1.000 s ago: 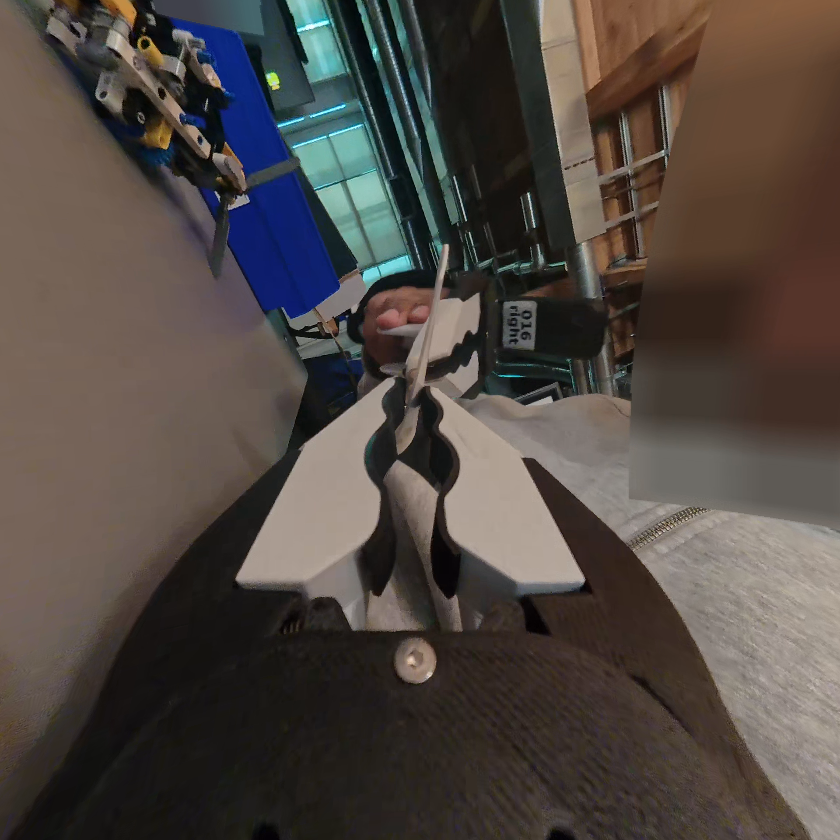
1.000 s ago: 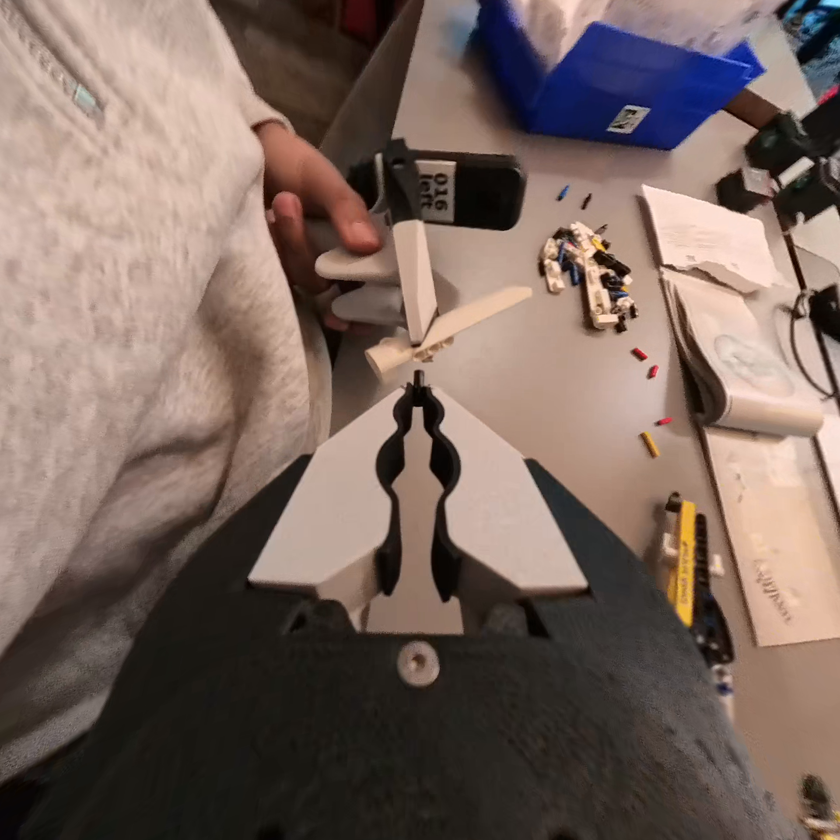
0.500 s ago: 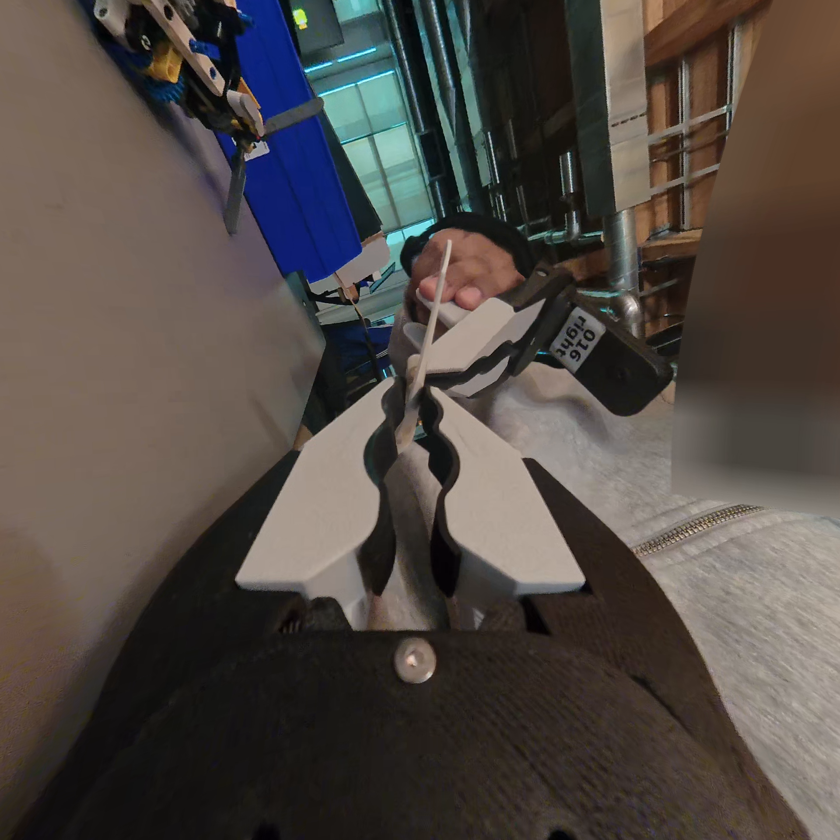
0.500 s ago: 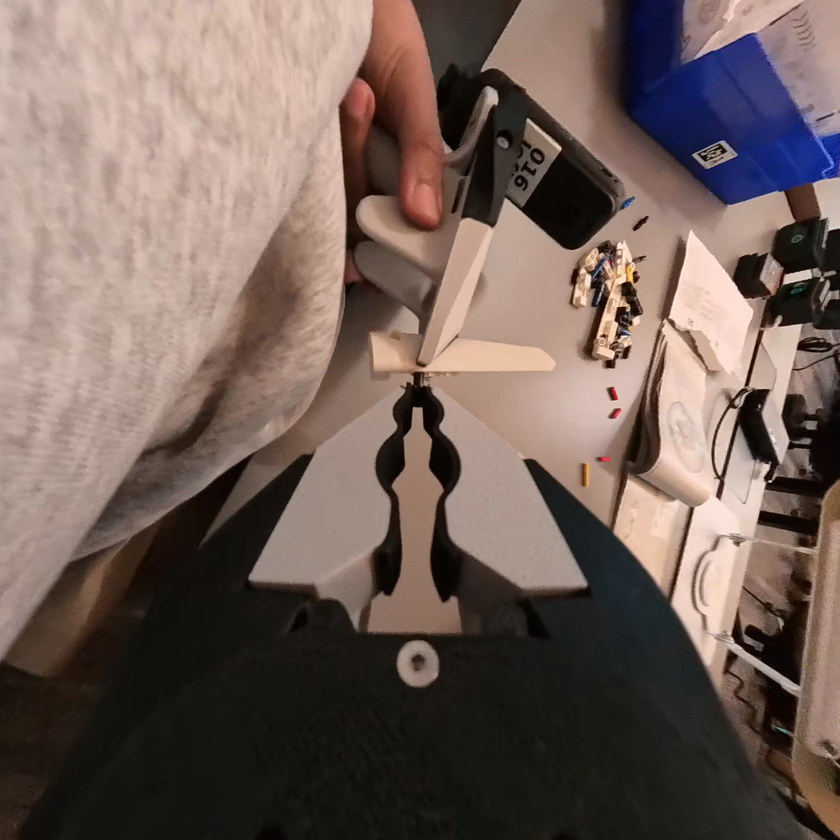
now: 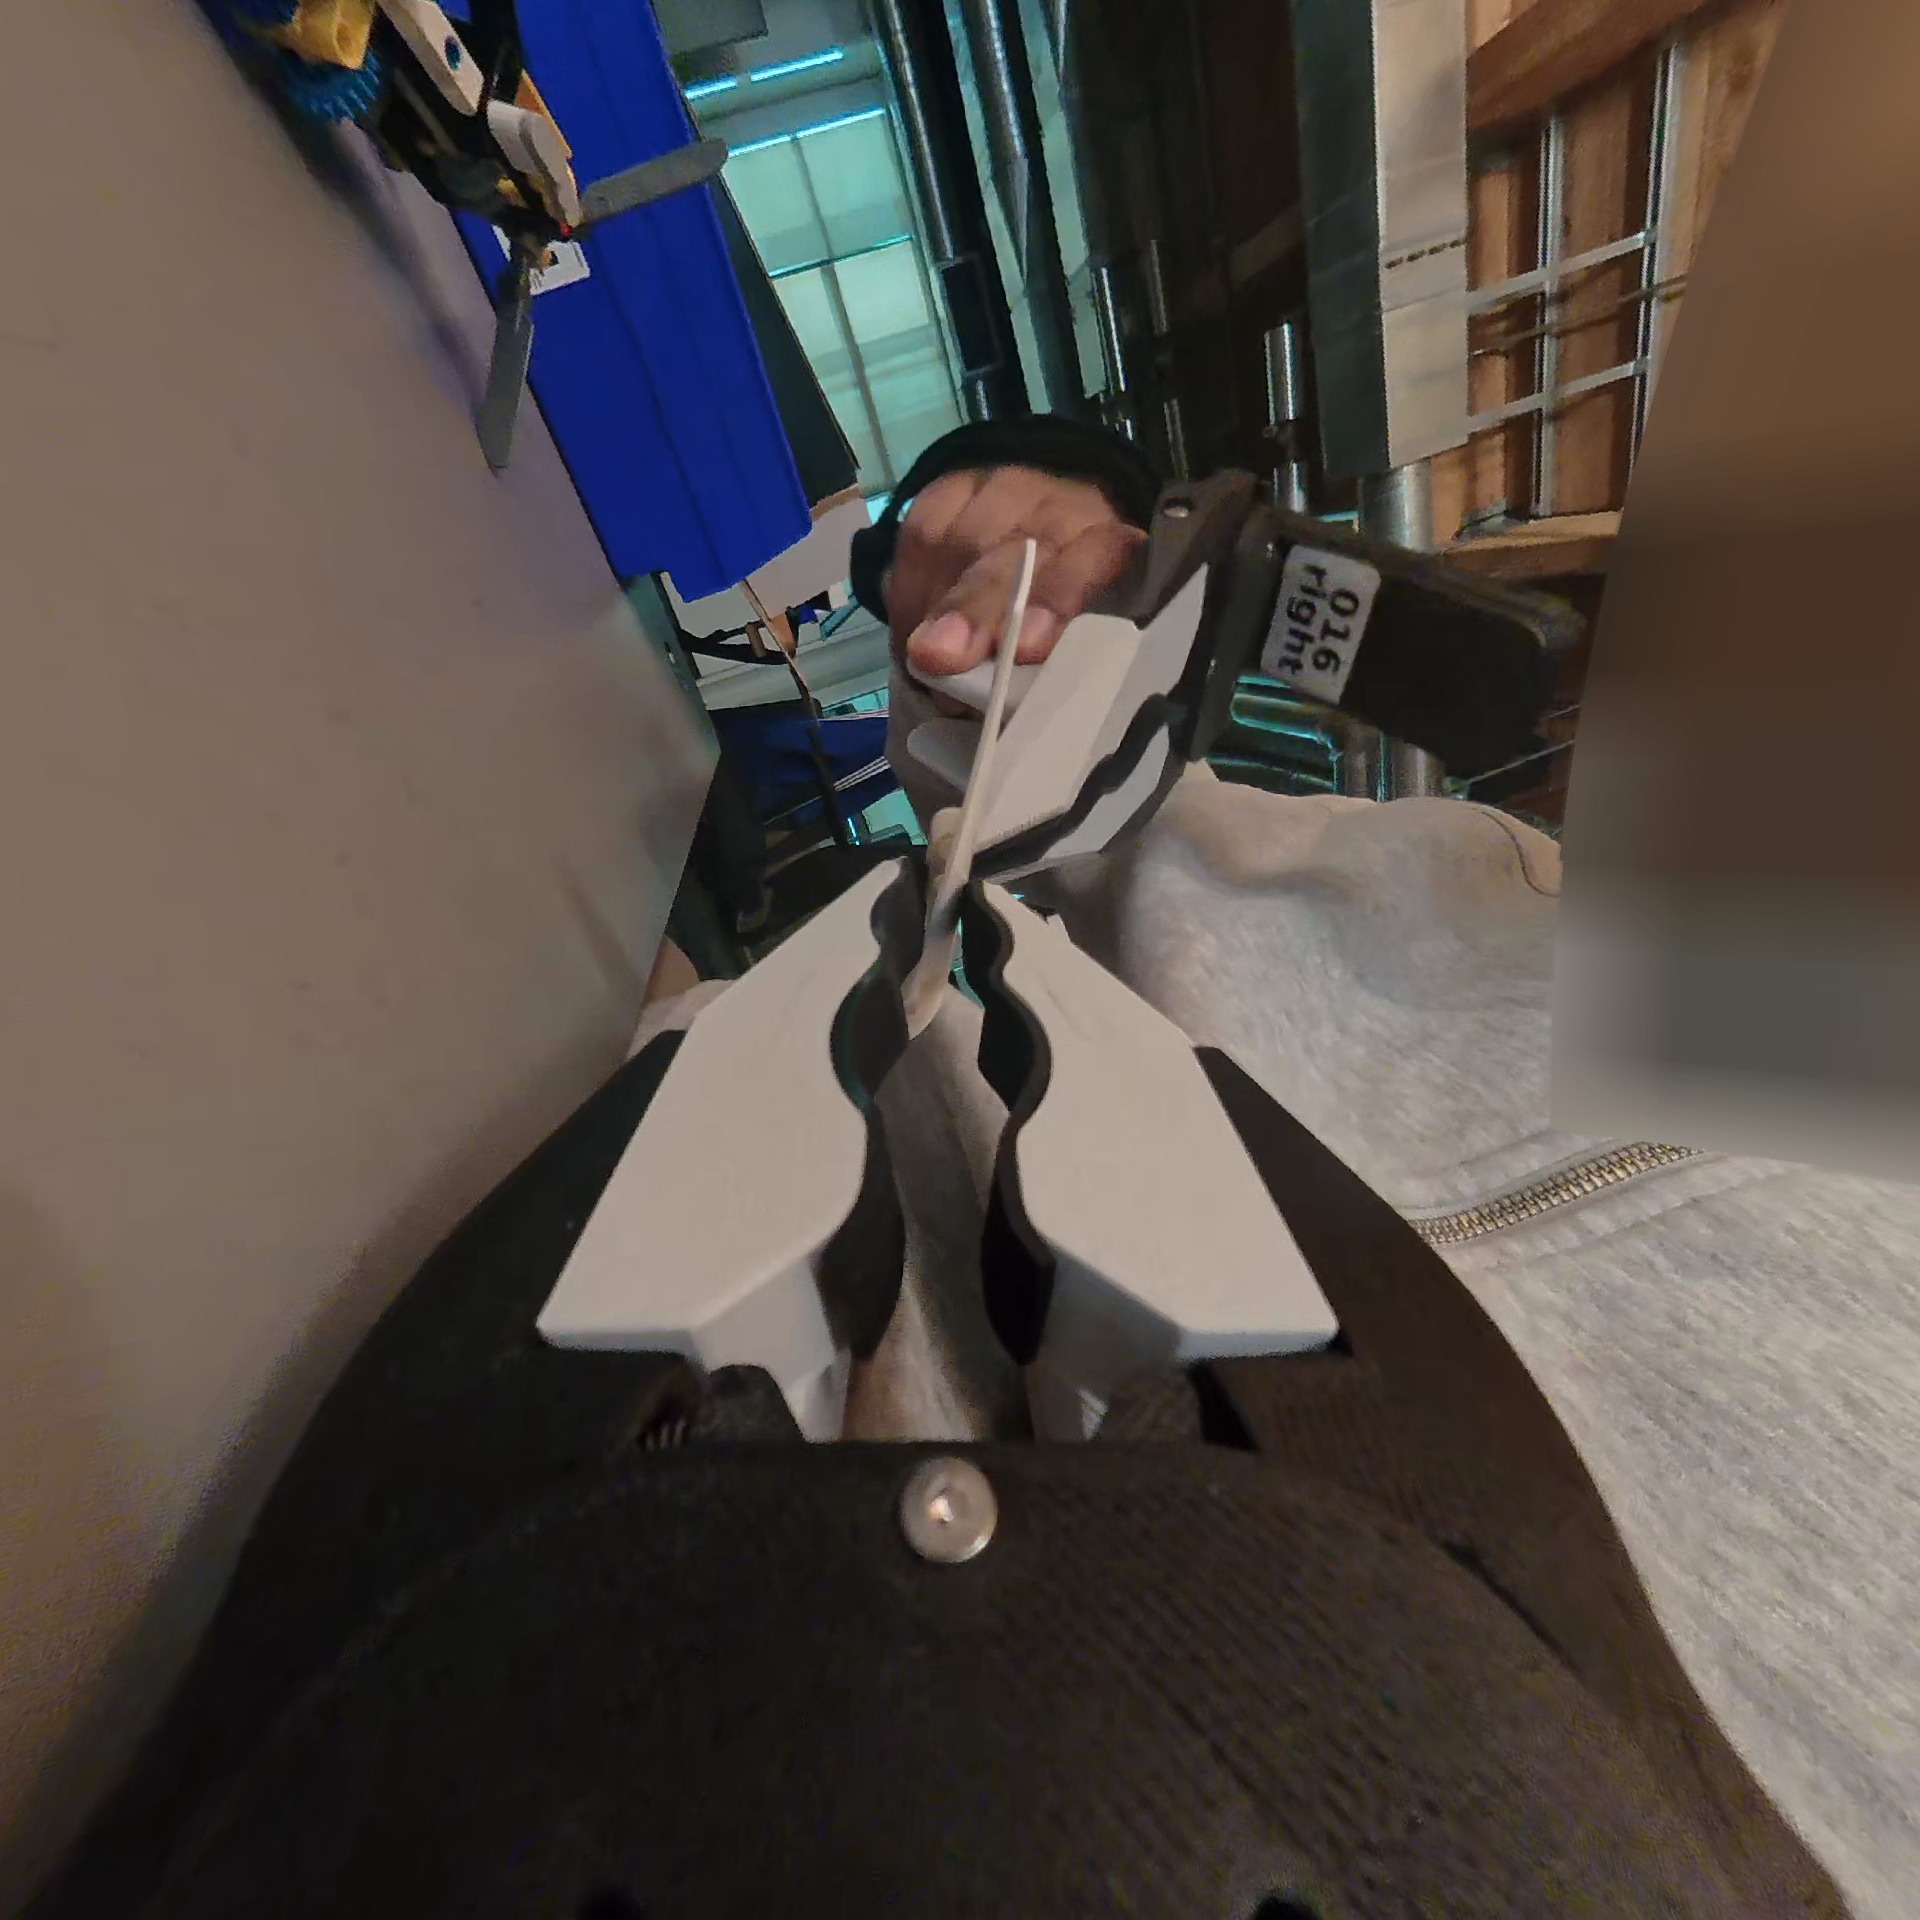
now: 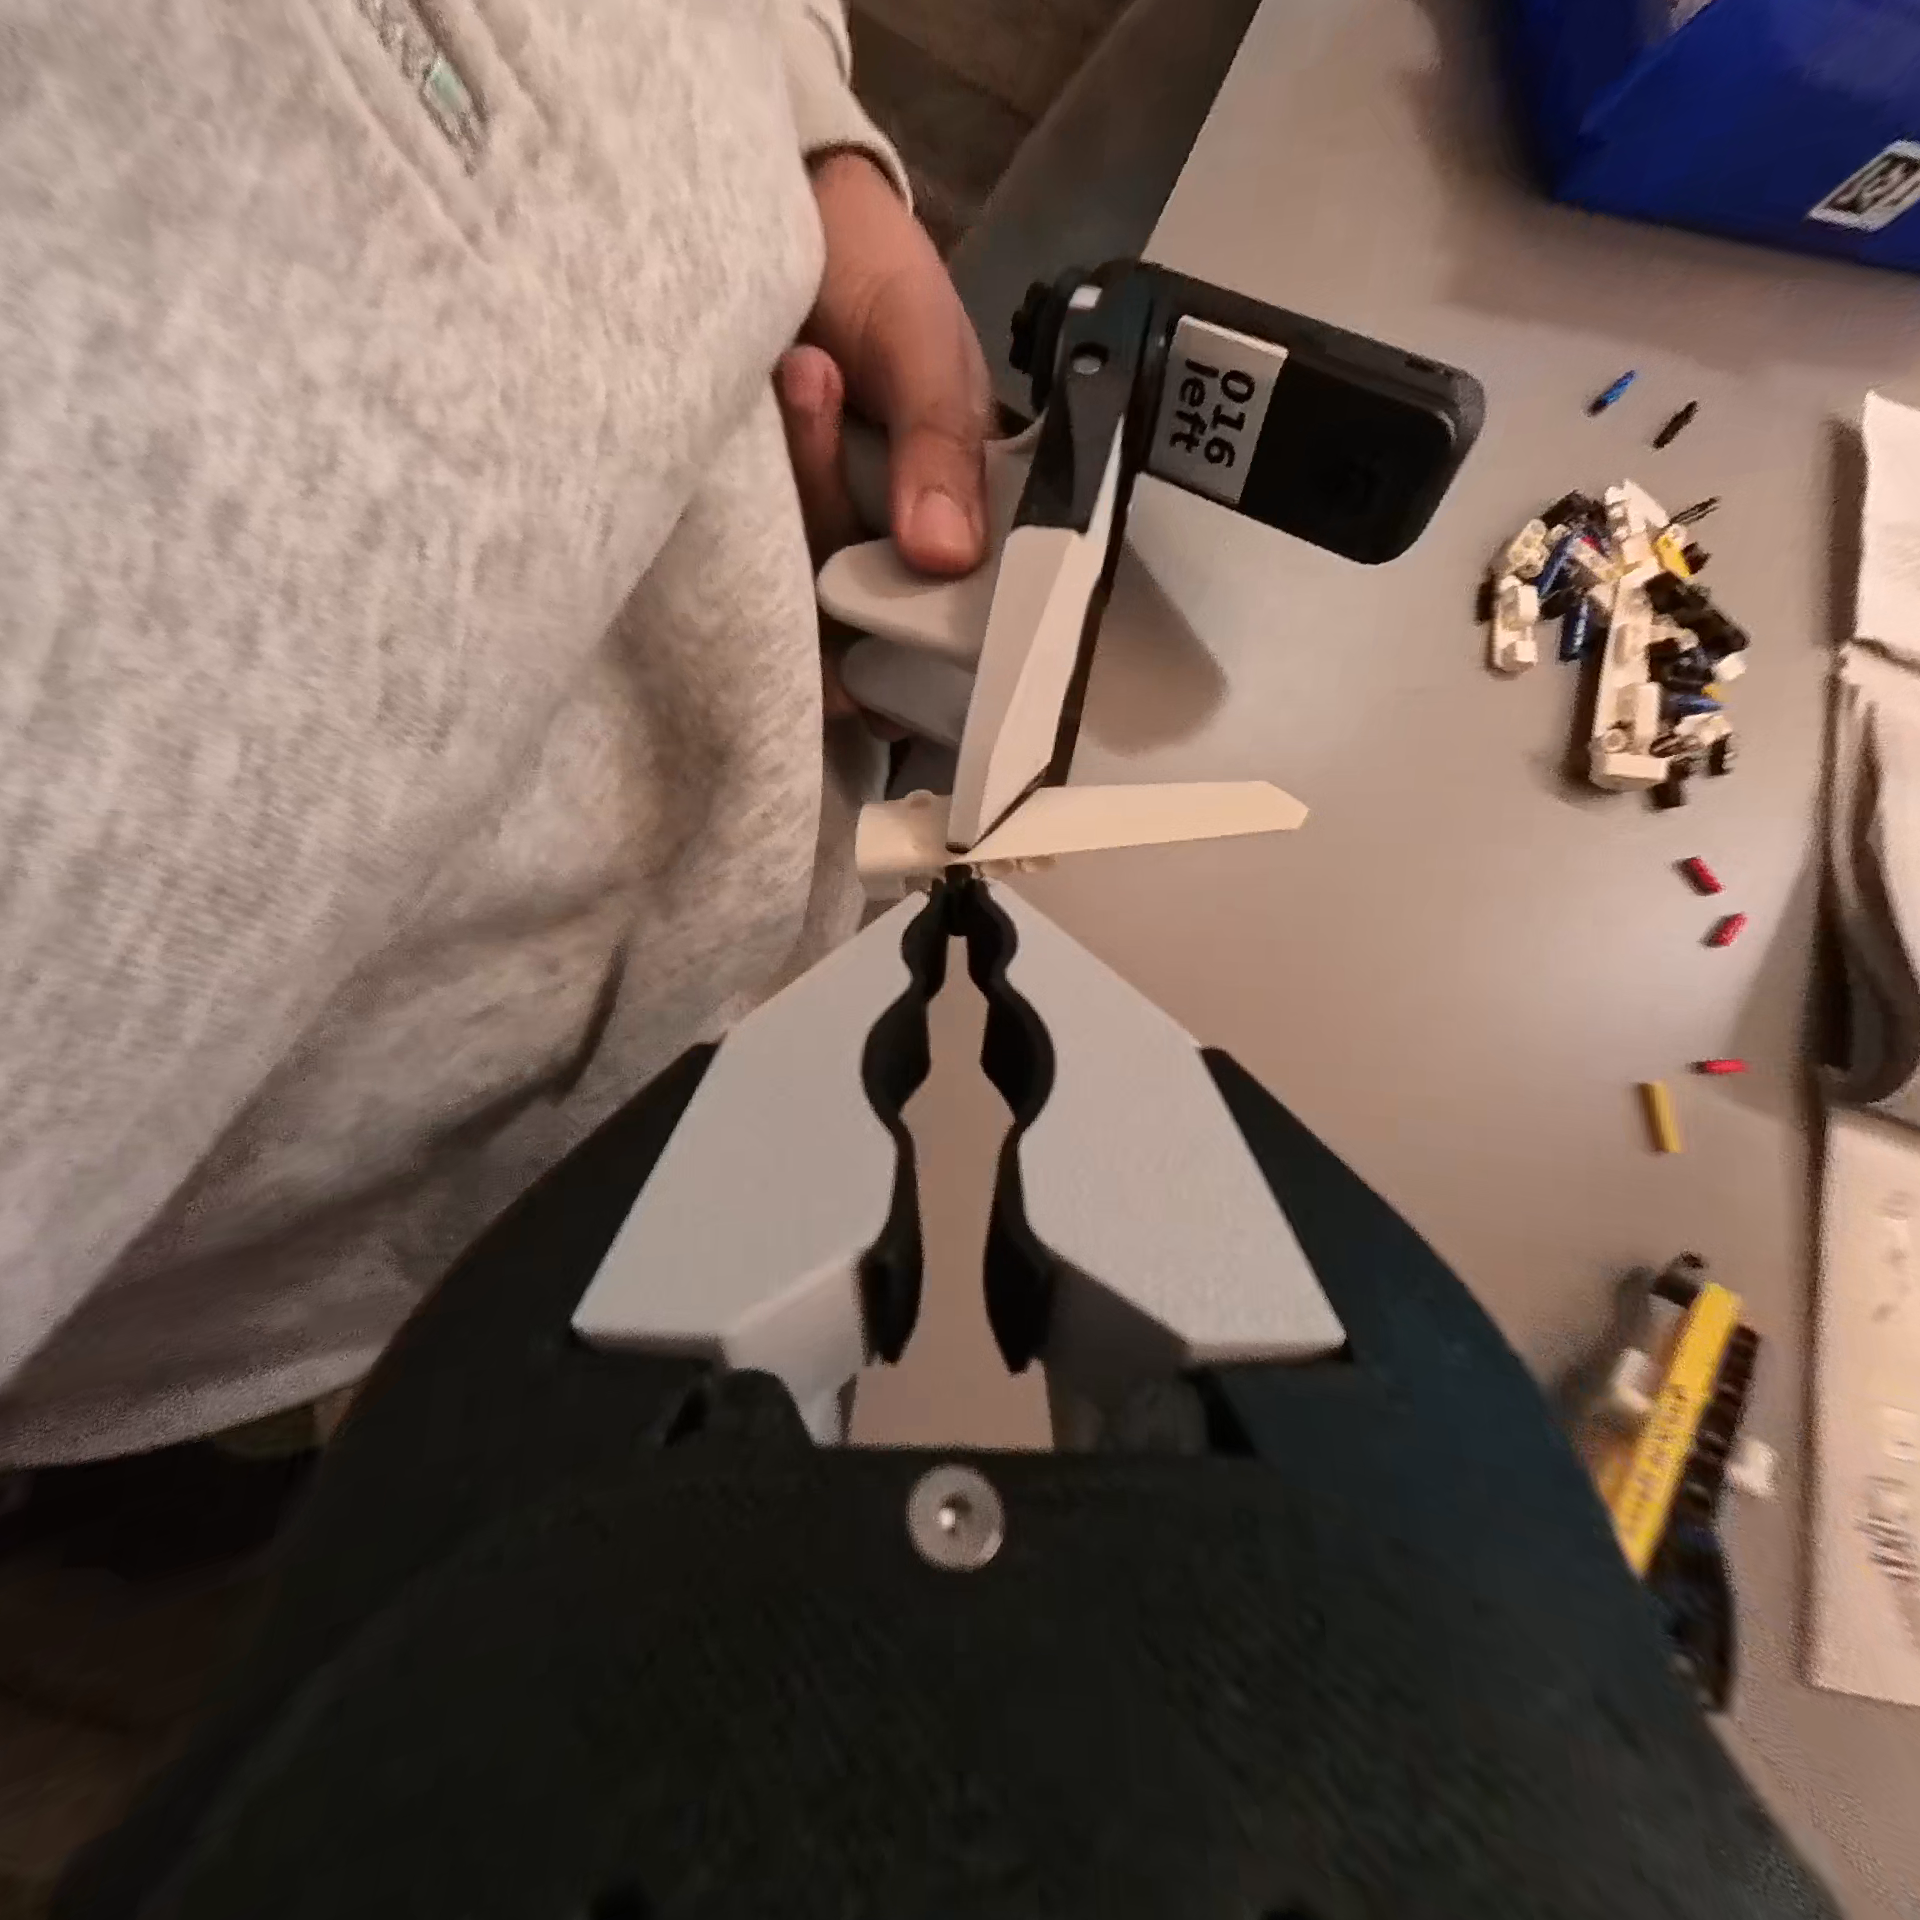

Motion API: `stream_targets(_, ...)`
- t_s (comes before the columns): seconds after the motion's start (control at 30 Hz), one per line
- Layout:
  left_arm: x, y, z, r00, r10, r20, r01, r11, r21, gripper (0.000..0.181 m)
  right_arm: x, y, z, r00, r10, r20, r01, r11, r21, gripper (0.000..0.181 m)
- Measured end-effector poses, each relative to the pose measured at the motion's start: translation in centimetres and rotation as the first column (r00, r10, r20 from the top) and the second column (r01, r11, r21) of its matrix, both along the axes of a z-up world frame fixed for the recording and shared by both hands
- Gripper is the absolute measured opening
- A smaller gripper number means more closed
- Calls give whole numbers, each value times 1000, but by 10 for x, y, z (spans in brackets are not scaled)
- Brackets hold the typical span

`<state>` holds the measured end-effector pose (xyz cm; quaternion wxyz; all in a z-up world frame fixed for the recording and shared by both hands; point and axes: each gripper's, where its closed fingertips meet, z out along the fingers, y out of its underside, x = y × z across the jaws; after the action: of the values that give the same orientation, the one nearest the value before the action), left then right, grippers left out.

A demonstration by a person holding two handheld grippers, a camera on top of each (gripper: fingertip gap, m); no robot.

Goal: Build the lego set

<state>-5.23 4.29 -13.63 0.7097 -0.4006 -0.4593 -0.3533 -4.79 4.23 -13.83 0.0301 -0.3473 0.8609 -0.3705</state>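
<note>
Left wrist view: left gripper [image 5: 940,904] is sitting centre frame, tips clamping a long, thin white lego blade [image 5: 992,727] that is slanting up and right from betw. the fingers. Right gripper [image 5: 961,868] is coming in from the upper right, tips meeting the blade just above the left tips; a hand [image 5: 997,566] is holding its handle. Grey table [image 5: 260,779] is filling the left side, tilted steeply. Upper left: a blue bin [image 5: 644,343] and part of a lego assembly [image 5: 457,94], white, yellow, black. Grey zip sweater [image 5: 1455,1091] is taking up the lower right.

Right wrist view: right gripper [image 6: 961,888] is at centre, tips pinching together on a small dark pin [image 6: 961,878]; pin is touching the blade's [image 6: 1143,821] hub. Blade is lying roughly level across mid frame, held by the left gripper [image 6: 961,847] coming down from above; a hand [image 6: 904,405] is gripping its handle. Table [image 6: 1351,987] is on the right w/ a white-black lego assembly [image 6: 1621,644] upper right, small red pins [image 6: 1714,904] and a yellow pin [image 6: 1659,1117] right of centre, a yellow-black assembly [image 6: 1662,1434] lower right, instruction sheets [image 6: 1870,1403] at the right edge, blue bin [image 6: 1745,114] top right. Sweater [image 6: 364,623] is filling the left.
</note>
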Motion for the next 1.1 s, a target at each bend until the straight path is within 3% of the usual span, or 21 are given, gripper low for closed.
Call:
stream_targets(0.03,0,0,0,1000,-1,-1,1,1000,4,5,0,0,0,999,-14,45,14,1000,2,1)
stream_targets(0.17,1,0,2,1000,-11,-8,11,1000,20,5,2,-1,3,970,-76,231,70,997,32,1)
stream_targets(0.3,5,12,5,998,-49,-38,49,999,-3,6,19,-9,13,885,-101,454,89,995,47,0)
stream_targets(0.4,-3,-2,4,1000,6,-1,-6,998,61,5,8,-12,14,935,-110,337,119,993,-7,0)
stream_targets(0.53,-12,-17,5,995,95,-35,-95,995,1,5,-23,-7,21,886,-253,390,275,961,-3,0)
stream_targets(0.63,-15,-23,4,992,121,-35,-122,992,-15,5,-60,4,26,825,-420,378,460,888,-18,0)
stream_targets(0.77,-18,-31,3,988,152,-29,-152,988,-10,5,-103,40,44,683,-593,427,677,733,-66,0)
stream_targets(0.97,-17,-30,3,987,153,-43,-153,988,-13,5,-115,96,40,503,-752,426,847,527,-71,0)
stream_targets(1.1,-10,-26,6,990,124,-70,-125,992,-14,5,-110,122,48,420,-799,431,902,421,-99,1)
